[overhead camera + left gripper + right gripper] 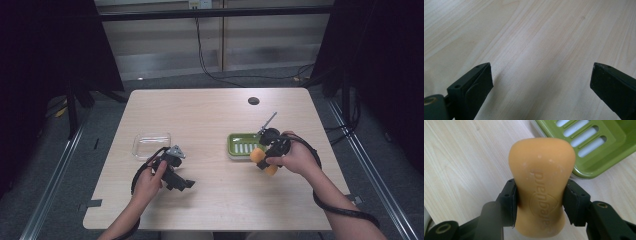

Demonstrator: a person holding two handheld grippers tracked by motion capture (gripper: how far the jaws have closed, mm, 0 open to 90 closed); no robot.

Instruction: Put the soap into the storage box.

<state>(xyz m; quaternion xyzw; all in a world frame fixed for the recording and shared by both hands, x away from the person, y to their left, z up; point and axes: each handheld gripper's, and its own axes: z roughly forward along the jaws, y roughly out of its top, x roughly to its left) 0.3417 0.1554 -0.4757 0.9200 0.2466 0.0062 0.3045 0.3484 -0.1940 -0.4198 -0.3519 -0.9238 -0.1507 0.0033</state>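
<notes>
- An orange bar of soap [541, 192] is seen pinched at its narrow waist by the right tongs [540, 203], its long axis running straight out from them, held just above the worktop [215, 120]
- The green slotted soap dish [596, 157] is seen just beyond the bar's far end and off to one side in the right gripper view; in the high view the dish [239, 145] lies just left of the right tongs [263, 159], so only a short carry would be judged necessary
- The left tongs [541, 80] are shown spread wide over bare wood, well apart from the dish and beside a clear lid or tray [151, 145], whose nature cannot be settled
- The bar's near end is cut off, and its underside is hidden
</notes>
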